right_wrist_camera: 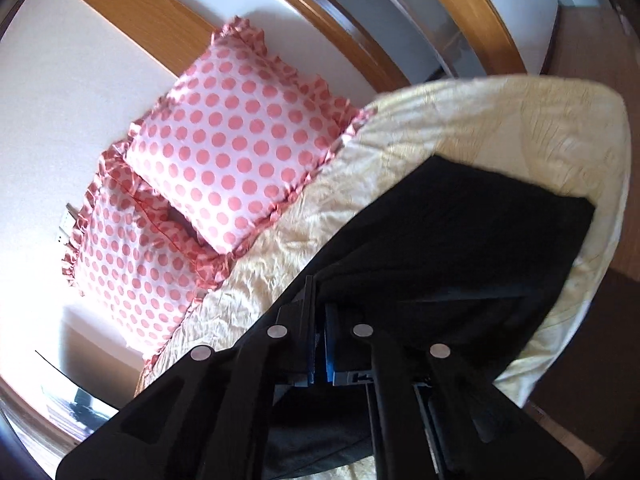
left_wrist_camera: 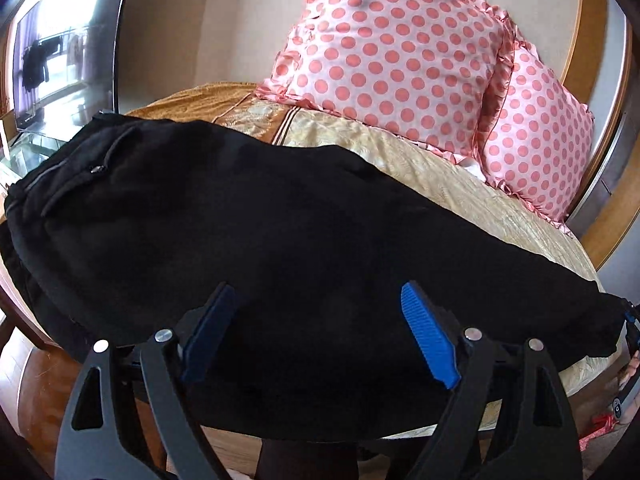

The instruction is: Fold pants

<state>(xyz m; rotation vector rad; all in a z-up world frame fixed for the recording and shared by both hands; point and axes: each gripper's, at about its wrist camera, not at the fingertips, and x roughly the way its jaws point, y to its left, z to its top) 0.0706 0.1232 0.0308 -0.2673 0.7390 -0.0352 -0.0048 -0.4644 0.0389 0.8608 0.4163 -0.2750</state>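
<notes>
Black pants [left_wrist_camera: 248, 240] lie lengthwise across the near edge of the bed, waistband and zip pocket at the left, leg ends at the right. My left gripper [left_wrist_camera: 320, 332] is open, its blue pads [left_wrist_camera: 430, 336] apart, just above the middle of the pants and holding nothing. My right gripper [right_wrist_camera: 320, 344] is shut on the black fabric of the pants [right_wrist_camera: 460, 248] near the leg end. It also shows at the far right edge of the left wrist view [left_wrist_camera: 630, 320].
Two pink polka-dot pillows [left_wrist_camera: 400, 52] lean against the headboard [left_wrist_camera: 576, 40] behind the pants. The bed has a cream-gold cover [right_wrist_camera: 500, 120]. A dark screen [left_wrist_camera: 60, 60] stands at the left. Wooden floor [left_wrist_camera: 36, 380] lies below the bed edge.
</notes>
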